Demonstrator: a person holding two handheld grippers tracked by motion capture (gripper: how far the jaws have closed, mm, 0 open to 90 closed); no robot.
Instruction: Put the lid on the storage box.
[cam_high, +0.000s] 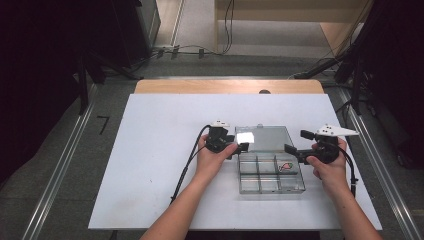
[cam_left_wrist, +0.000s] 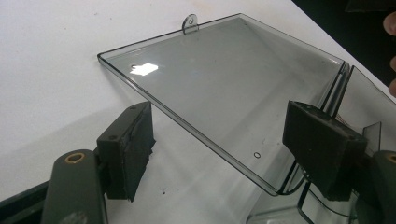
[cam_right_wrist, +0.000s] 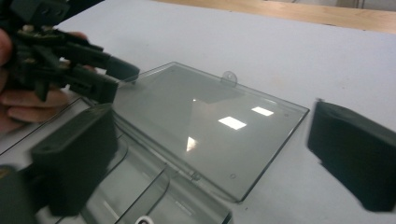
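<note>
Held over the clear compartment box (cam_high: 271, 176), both the left gripper (cam_high: 243, 146) and right gripper (cam_high: 296, 142) are spread, its opened lid (cam_high: 264, 138) gripped by neither.

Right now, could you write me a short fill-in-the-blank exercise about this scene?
1. The lid of the clear compartment box lies ____.
2. The box rests on a ____ table.
3. The left gripper has its jaws astride the lid's ____.
Missing words: open; white; edge
</note>
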